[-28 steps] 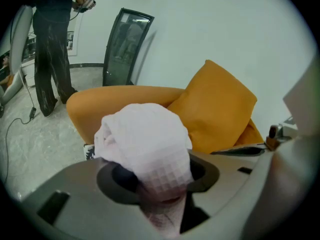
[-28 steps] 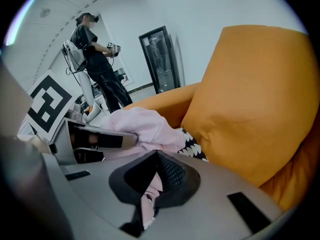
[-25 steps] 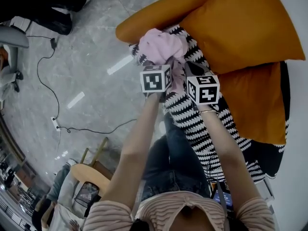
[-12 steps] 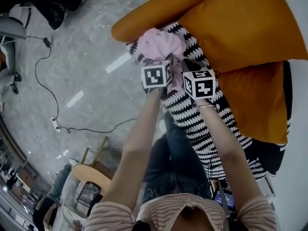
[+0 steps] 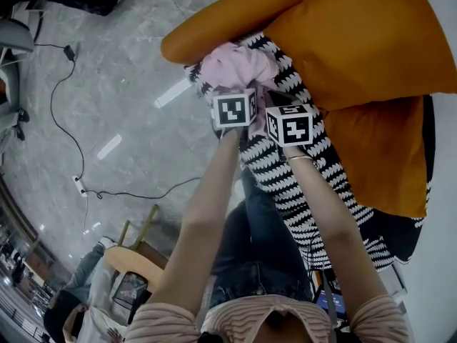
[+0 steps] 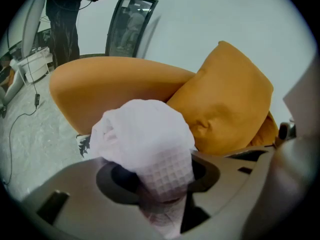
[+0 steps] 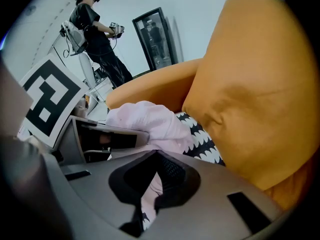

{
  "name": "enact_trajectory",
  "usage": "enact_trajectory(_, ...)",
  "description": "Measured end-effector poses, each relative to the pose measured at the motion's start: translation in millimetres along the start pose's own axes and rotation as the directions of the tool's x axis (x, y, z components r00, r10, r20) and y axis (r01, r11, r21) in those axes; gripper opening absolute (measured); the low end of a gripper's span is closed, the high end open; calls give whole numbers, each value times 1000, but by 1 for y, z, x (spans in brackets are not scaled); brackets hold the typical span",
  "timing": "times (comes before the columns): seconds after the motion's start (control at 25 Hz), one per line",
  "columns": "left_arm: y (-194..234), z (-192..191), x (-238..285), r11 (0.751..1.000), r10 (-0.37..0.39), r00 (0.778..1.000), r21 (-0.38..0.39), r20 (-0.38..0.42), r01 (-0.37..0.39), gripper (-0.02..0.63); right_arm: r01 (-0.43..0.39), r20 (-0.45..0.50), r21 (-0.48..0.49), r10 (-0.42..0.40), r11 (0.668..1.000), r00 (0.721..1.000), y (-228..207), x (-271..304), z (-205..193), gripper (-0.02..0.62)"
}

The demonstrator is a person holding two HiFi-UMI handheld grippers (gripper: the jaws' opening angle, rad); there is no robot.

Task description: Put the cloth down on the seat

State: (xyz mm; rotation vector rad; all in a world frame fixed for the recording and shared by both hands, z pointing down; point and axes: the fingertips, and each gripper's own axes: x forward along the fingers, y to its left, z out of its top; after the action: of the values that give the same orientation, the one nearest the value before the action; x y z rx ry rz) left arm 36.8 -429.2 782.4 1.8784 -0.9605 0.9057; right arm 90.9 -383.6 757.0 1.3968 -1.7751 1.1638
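The pink waffle-weave cloth (image 5: 232, 64) lies bunched over the front left corner of the black-and-white patterned seat (image 5: 285, 174). My left gripper (image 5: 235, 86) is shut on it; in the left gripper view the cloth (image 6: 145, 136) bulges up from between the jaws. My right gripper (image 5: 275, 97) is close beside the left one. It is shut on a thin strip of the cloth (image 7: 150, 194), which runs down between its dark pads. An orange cushion (image 5: 364, 34) leans on the seat behind the cloth.
An orange armrest (image 5: 214, 20) curves round the far side of the cloth. On the grey floor to the left lie a cable and a power strip (image 5: 77, 184). A wooden chair (image 5: 136, 256) stands near my legs. A person (image 7: 97, 39) stands far off.
Both grippers have moved a little away from me with the cloth still held. The right gripper has come closer to the left one.
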Motion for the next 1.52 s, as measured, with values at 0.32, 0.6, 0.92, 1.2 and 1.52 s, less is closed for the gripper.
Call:
enact_trajectory(0.32,-2,-4,7,1000,14,1000,6,-13,-13,233,11,-2,6,-11,1000,1000,-7,-6,-12,8)
enact_trajectory(0.6,-3,-2,12,999,30,999,21,-11,-30,259,20,-3,0,-20,1000,1000,-10,-8,-11,8)
enact_trajectory(0.92,0,-2,3,994,104,995,44,-8,-103,322,24,37,-1,-24,1000,999,-6,-22,0,8)
enact_trajectory(1.2,-6,0,-13,997,73,996,-6,59,-73,336,39,114,-12,-38,999,993,-4,-38,19,8)
enact_trajectory(1.52,-19,10,-54,998,65,987,-8,147,-65,334,48,170,-25,-43,999,984,5,-68,31,8)
